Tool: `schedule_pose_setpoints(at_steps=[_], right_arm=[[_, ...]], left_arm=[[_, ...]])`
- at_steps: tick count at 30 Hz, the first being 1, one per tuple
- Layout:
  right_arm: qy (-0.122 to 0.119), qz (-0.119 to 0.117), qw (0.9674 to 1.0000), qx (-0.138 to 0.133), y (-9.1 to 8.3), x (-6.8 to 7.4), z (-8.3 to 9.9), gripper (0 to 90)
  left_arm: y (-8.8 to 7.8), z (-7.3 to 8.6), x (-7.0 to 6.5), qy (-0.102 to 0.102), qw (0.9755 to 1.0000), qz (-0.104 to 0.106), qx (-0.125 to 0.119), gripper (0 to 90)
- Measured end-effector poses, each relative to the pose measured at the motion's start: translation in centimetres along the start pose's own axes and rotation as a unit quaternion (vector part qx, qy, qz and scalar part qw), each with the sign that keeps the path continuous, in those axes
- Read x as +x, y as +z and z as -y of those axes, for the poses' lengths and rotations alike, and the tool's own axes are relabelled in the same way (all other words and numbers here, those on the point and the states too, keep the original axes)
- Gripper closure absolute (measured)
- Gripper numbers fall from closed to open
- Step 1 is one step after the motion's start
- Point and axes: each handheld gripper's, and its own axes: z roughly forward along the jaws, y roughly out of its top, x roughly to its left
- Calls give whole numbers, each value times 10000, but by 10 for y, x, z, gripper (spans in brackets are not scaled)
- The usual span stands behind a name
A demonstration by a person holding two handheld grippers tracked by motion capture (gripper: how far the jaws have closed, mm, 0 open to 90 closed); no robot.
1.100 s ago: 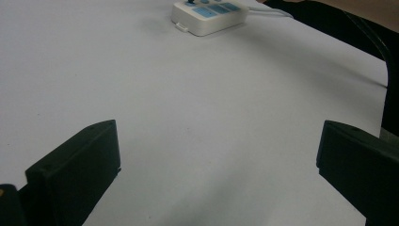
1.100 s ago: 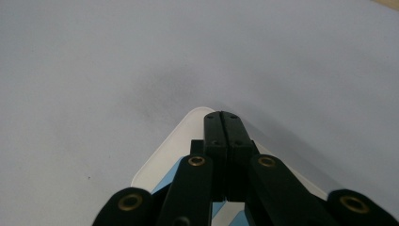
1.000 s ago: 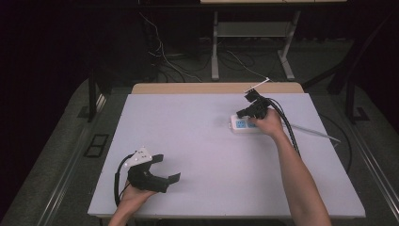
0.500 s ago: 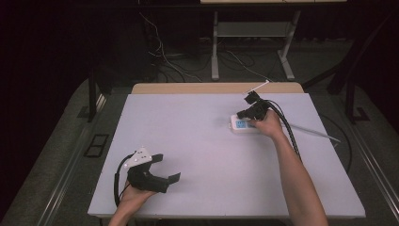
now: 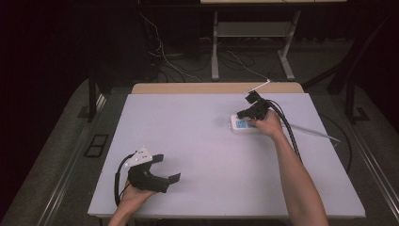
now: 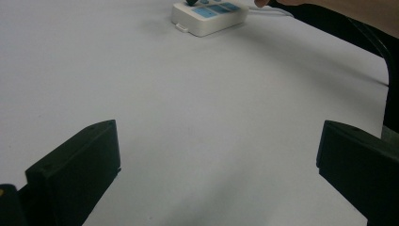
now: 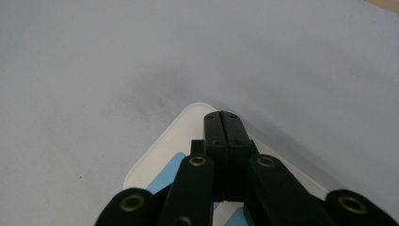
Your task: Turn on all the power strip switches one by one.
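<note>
A white power strip [image 5: 241, 125] with blue socket faces lies on the pale table [image 5: 202, 141], right of centre toward the back. My right gripper [image 5: 242, 114] hovers over its near end, jaws pressed together with nothing between them; in the right gripper view the shut tips [image 7: 223, 123] sit above the strip's white corner [image 7: 162, 148]. My left gripper [image 5: 168, 167] rests at the front left with its jaws spread wide and nothing between them. In the left gripper view the power strip [image 6: 207, 16] lies far ahead beyond the open fingers [image 6: 80, 165].
A black cable [image 5: 288, 129] trails from the right gripper along the forearm. A thin white rod [image 5: 308, 130] lies near the table's right edge. Table legs and loose wires [image 5: 226, 56] stand on the dark floor behind.
</note>
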Motion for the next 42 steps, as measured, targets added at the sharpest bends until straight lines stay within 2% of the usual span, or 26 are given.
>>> schedule_pose_setpoints(at_steps=[3,5,11,16,28,34,42], right_arm=[[14,11,10000,22,-1,0,0,900],[180,-161,9997,-85,-2,-4,0,900],[173,-255,9993,-223,-11,-4,-4,900],[157,-193,9994,-237,-21,-5,-6,900],[230,-29,9994,-267,-42,-19,-3,900],[240,-1,9995,-202,-43,-23,0,900],[296,15,9995,-92,-35,-26,2,900]], left_arm=[[0,0,0,-6,10000,-9,-7,0],[-1,0,0,-24,10000,-5,-23,0],[-1,0,1,-38,10000,-12,-29,0],[-1,0,0,-4,10000,-5,-24,0],[0,0,0,-6,10000,-6,-2,0],[0,0,0,-4,10000,-2,-6,0],[-1,0,0,-21,10000,-9,-27,0]])
